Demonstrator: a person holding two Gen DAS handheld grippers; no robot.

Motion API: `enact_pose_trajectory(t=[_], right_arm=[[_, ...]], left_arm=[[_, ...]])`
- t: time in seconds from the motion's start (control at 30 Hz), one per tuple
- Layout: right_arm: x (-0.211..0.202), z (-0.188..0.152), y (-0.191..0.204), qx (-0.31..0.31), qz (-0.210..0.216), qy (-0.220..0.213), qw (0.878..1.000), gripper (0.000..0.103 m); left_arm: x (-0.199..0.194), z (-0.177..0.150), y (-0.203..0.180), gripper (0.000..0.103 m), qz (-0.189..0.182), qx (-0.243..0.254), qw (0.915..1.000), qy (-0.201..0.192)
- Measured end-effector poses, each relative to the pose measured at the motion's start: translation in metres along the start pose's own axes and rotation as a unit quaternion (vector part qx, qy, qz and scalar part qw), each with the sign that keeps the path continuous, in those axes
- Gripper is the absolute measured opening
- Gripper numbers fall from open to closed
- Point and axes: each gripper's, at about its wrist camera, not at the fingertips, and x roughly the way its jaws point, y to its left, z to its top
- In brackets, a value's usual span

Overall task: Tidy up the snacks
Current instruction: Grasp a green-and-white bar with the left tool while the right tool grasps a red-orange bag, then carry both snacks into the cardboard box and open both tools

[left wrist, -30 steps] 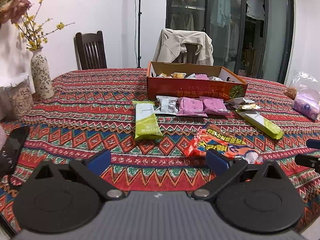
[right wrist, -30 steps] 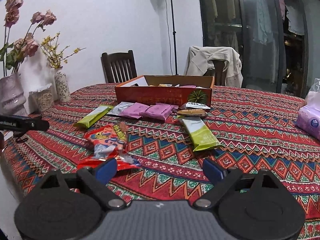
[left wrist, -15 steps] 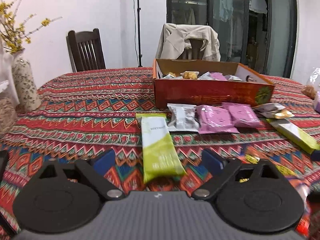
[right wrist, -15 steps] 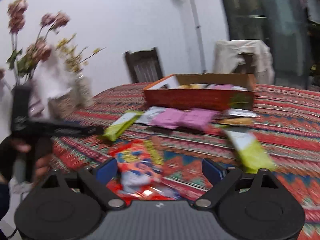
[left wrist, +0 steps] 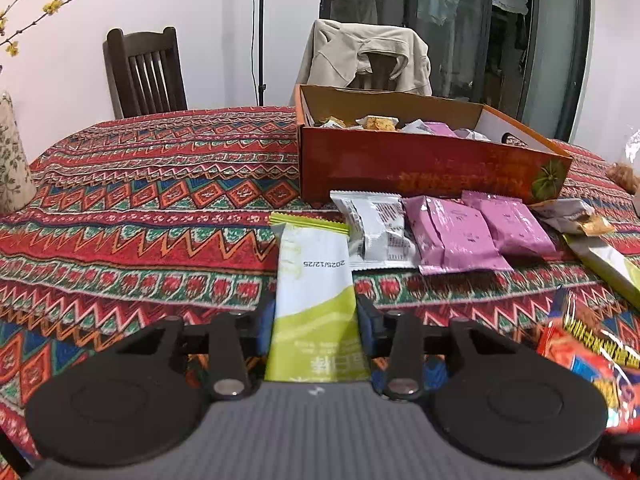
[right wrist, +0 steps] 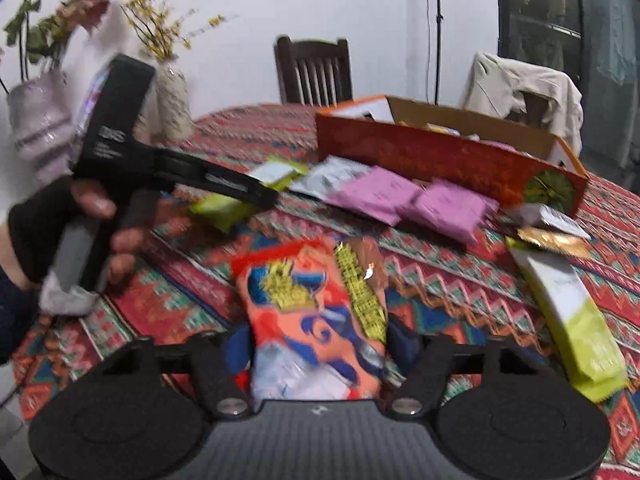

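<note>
My left gripper (left wrist: 316, 326) is shut on the near end of a green and white snack bar (left wrist: 314, 296) lying on the tablecloth. My right gripper (right wrist: 318, 346) is shut on an orange-red snack bag (right wrist: 316, 312). The orange cardboard box (left wrist: 420, 164) with several snacks inside stands behind; it also shows in the right wrist view (right wrist: 448, 160). A white packet (left wrist: 378, 232) and two pink packets (left wrist: 476, 228) lie in front of the box. The left gripper also shows from the side in the right wrist view (right wrist: 256, 196), over the green bar.
A second green bar (right wrist: 568, 312) and a gold wrapper (right wrist: 552, 240) lie at the right. Vases with flowers (right wrist: 172, 96) stand at the table's left. Two chairs (left wrist: 144, 72) stand behind the table, one draped with a jacket (left wrist: 368, 60).
Both grippers moved forward and closed: the left onto the green bar, the right onto the orange-red bag. Both were open a second ago.
</note>
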Motion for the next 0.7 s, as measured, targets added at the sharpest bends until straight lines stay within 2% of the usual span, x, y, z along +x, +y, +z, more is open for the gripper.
enact_pose_trajectory(t=[0.13, 0.23, 0.33, 0.53, 0.7], right_arm=[[-0.012, -0.006, -0.003, 0.006, -0.020, -0.007, 1.000, 0.058], [-0.027, -0.008, -0.007, 0.017, -0.027, -0.025, 0.999, 0.058], [-0.043, -0.011, -0.015, 0.030, -0.027, -0.039, 0.998, 0.058], [-0.058, -0.016, -0.021, 0.041, -0.042, -0.052, 0.997, 0.058], [-0.071, -0.018, -0.021, 0.041, -0.047, -0.064, 0.996, 0.058]], left_arm=[[-0.033, -0.016, 0.006, 0.039, 0.000, -0.052, 0.9986, -0.010], [-0.066, -0.032, 0.002, 0.039, 0.009, -0.068, 0.9973, -0.024], [-0.092, -0.043, -0.004, 0.039, -0.003, -0.083, 0.9962, -0.024], [-0.112, -0.046, -0.021, 0.040, 0.001, -0.062, 0.9974, -0.035], [-0.118, -0.039, -0.031, 0.040, -0.018, -0.063, 0.9970, -0.041]])
